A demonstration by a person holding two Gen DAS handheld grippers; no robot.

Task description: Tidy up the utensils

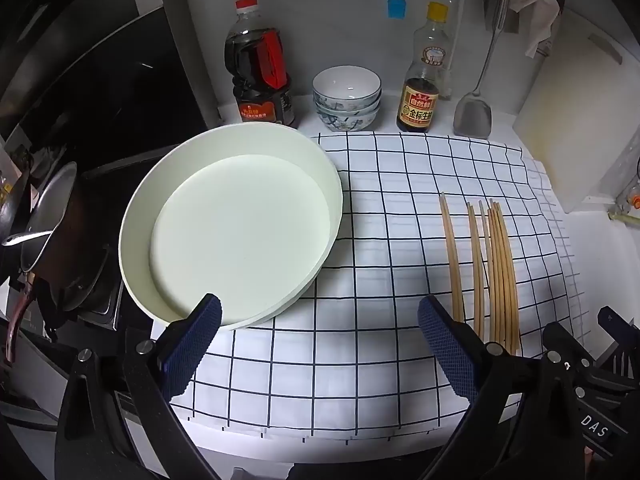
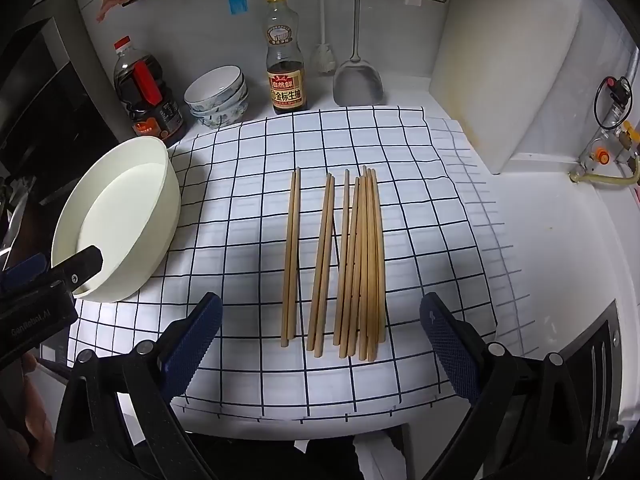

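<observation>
Both claws spread, empty: left claw (image 1: 320,344) near white tray (image 1: 136,216), right claw (image 2: 320,344) above chopsticks (image 2: 360,260) on checked cloth (image 2: 248,208), bench. Risk: thin sticks roll, scatter; cloth bunches under pinch.

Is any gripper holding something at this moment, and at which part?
Nothing is held. The left gripper and the right gripper are both open and empty; the chopsticks lie untouched on the checked cloth.
</observation>
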